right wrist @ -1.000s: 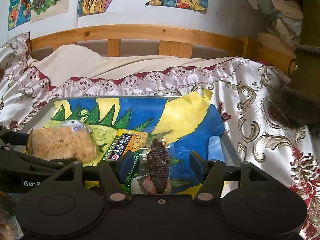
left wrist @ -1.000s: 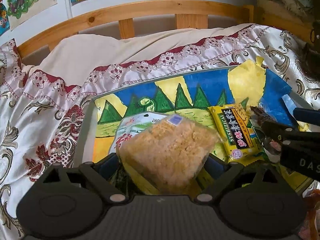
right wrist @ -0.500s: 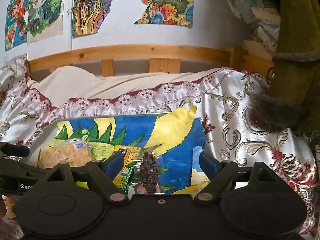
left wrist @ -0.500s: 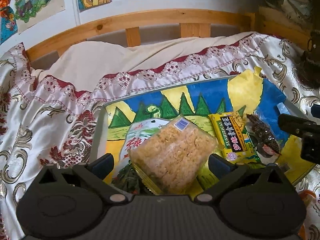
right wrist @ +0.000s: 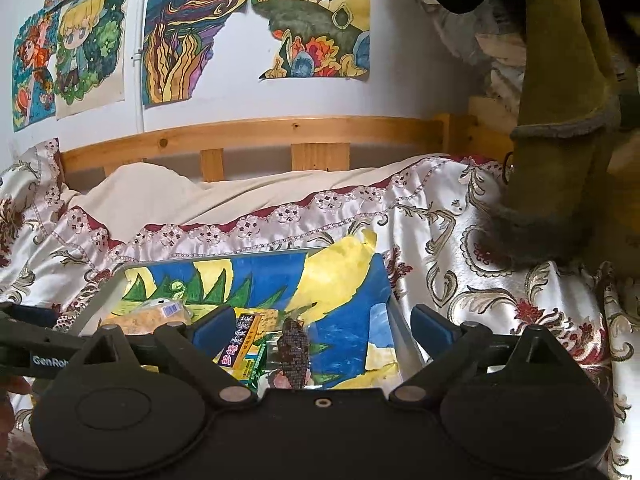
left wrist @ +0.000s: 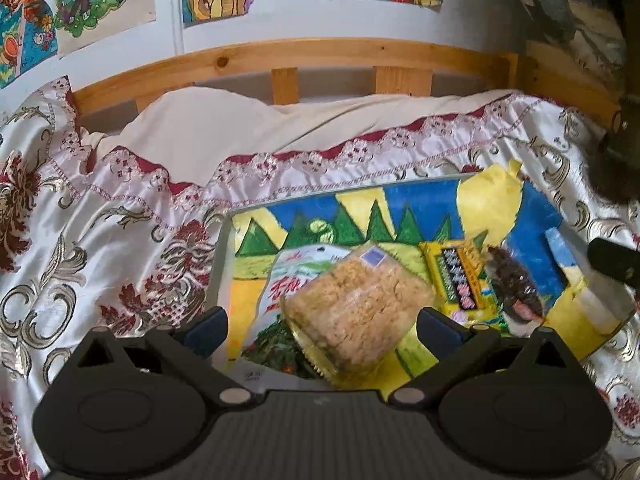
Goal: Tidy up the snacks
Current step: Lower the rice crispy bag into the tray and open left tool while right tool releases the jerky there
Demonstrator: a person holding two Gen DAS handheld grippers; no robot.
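The left gripper (left wrist: 322,326) stands wide open, and its blue pads do not touch the clear pack of puffed rice cake (left wrist: 356,312) that lies in front of them. The right gripper (right wrist: 322,326) has just been opening and is now wide too; the dark snack bar in clear wrap (right wrist: 294,352) lies between its fingers but is not pressed by them. Both grippers point down at a slant toward the tray (left wrist: 222,264), which rests on the patterned bedspread (left wrist: 100,240).

The left view shows more of the snacks. The rice cake pack lies on top of a white packet with red writing (left wrist: 298,276), and a dark green packet (left wrist: 276,350) shows under its near corner. To the right are the yellow packet with a black label (left wrist: 456,276) and the dark bar (left wrist: 514,288). At the right edge of this view a black part of the right gripper shows.

The right view shows what the left does not: the left gripper's side arm with the letters "GenRo" (right wrist: 48,360), cut by the frame, and a fingertip of the person (right wrist: 16,386) at the lower left edge. It also shows an olive garment (right wrist: 560,120) hanging at the right, and more of the coloured drawings on the wall (right wrist: 184,40).

The yellow packet (right wrist: 244,340) carries Chinese characters on black, too small to read surely. The rice cake pack has a small blue sticker, and its print cannot be read.
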